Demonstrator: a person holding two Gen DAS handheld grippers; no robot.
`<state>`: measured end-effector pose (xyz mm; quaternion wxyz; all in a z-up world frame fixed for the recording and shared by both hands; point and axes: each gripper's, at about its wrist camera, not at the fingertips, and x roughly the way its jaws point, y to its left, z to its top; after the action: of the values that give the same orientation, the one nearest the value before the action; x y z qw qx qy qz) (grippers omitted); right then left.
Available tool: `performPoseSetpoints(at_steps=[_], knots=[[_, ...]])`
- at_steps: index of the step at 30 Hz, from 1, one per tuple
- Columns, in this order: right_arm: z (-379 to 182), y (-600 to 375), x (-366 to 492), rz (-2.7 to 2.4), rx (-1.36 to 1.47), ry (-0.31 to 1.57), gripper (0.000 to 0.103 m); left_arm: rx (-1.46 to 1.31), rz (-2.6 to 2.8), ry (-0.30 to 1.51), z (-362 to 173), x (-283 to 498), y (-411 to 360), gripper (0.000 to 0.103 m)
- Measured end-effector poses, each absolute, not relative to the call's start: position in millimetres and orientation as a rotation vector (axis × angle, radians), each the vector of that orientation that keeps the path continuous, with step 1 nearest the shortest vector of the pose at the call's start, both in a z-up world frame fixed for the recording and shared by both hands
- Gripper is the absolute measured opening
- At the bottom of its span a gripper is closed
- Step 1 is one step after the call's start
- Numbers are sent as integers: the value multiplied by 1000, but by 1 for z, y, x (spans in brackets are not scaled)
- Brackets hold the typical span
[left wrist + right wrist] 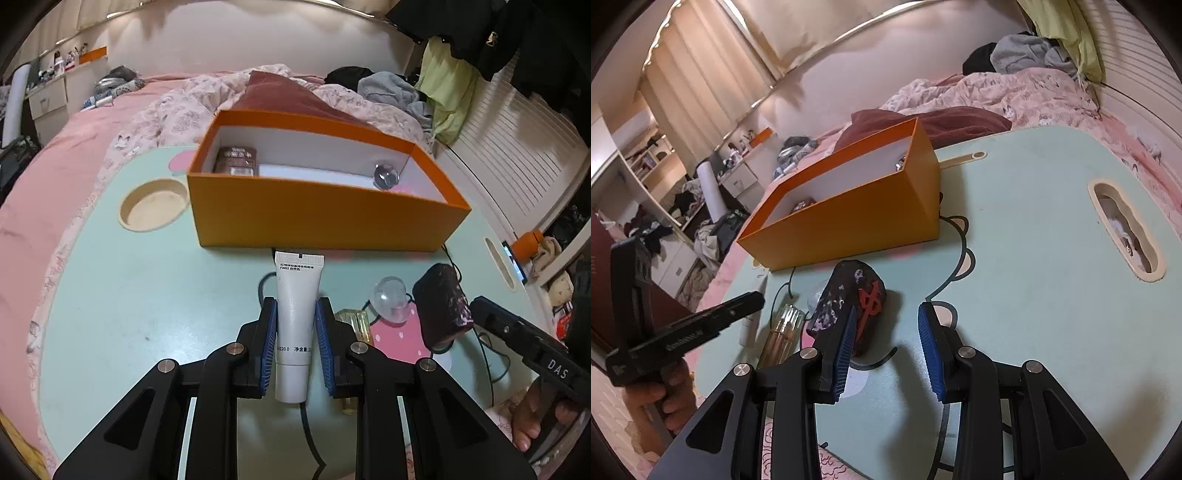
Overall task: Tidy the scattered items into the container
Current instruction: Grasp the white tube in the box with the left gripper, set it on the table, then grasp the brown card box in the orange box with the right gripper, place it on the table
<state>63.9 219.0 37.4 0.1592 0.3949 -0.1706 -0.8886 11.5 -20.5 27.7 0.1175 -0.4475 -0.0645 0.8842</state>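
Left gripper [295,339] pinching white tube [297,317] above table [129,314], short of orange box [317,218]. Right gripper [886,347] spread, empty, beside dark pouch [849,302]. Risk: slick tube slipping before clearing box wall.

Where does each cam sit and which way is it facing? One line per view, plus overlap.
Left wrist: on the left gripper, angled down at the orange box; its pads clamp a white tube; the other tool and a hand show at right.
Right wrist: on the right gripper, jaws apart and empty, facing the table beside a dark pouch; the left tool shows at left.
Shared: box, pouch, amber bottle, table.
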Motion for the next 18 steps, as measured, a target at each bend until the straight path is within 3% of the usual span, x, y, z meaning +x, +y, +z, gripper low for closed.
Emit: performPoseSetpoints(at_steps=[5,11,18], knots=[[38,217,64,-2547,1129,-479,34,-1314,2591,-290,20,10,-29,25],[38,216,64,-2548,1129,-477,34,-1208,2614,-360,29,22,-33,59],[38,216,64,-2549,1129,-476,34,-1146,2700,-346,32,36,-36,60]])
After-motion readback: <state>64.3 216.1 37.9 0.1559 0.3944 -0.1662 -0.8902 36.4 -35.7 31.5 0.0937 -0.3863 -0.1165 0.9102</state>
